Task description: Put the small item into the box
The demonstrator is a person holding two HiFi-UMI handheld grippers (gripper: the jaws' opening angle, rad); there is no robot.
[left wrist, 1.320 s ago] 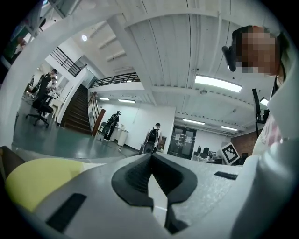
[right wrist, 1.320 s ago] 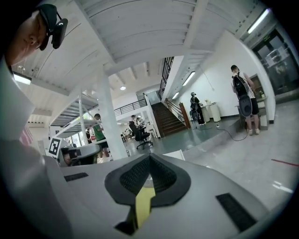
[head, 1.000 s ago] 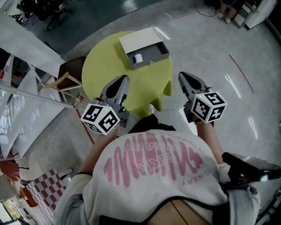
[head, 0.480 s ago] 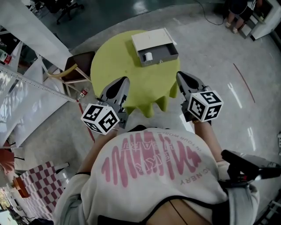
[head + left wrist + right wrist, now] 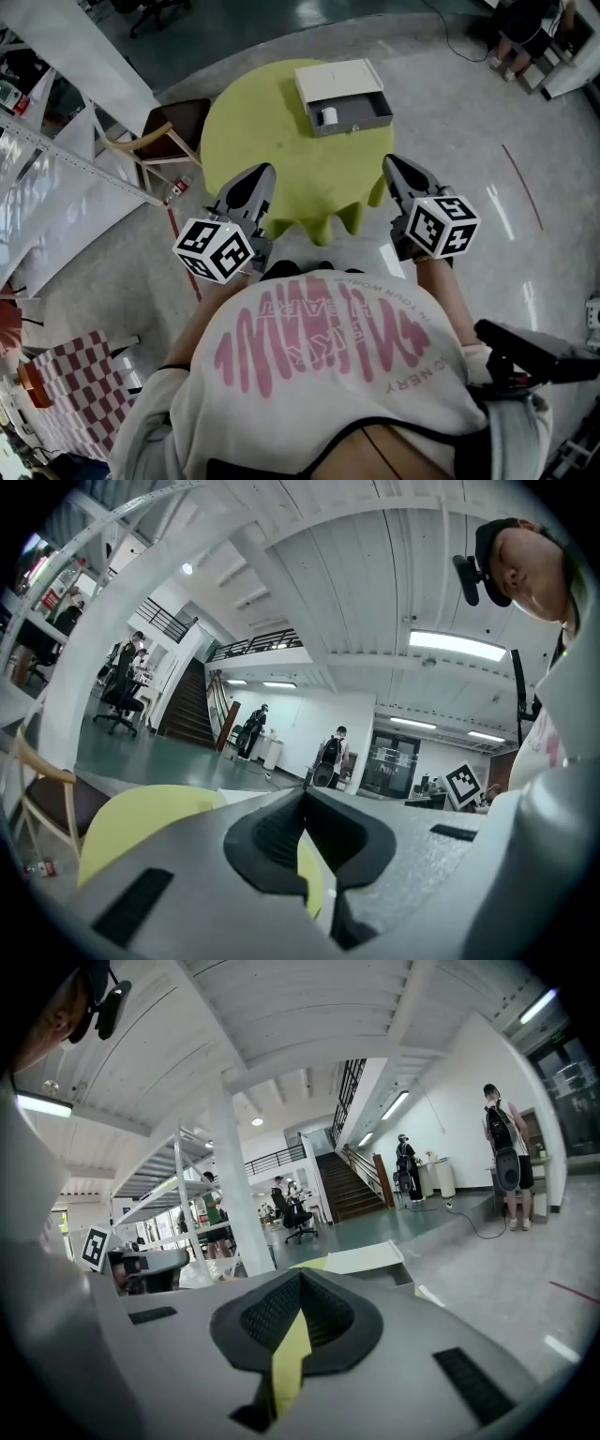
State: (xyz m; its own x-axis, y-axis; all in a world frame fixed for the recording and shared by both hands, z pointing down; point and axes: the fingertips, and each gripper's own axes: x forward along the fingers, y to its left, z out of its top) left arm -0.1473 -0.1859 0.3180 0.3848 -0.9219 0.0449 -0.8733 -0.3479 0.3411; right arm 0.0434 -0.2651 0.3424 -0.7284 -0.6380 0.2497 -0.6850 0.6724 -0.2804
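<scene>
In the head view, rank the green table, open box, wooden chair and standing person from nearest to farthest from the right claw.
From the right claw:
1. Green table, its edge just ahead.
2. Open box, on the table's far side.
3. Wooden chair, beyond the table's left side.
4. Standing person, far off at upper right.

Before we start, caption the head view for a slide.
Left gripper and right gripper, both shut, face a green table; its open box holds a small item.
</scene>
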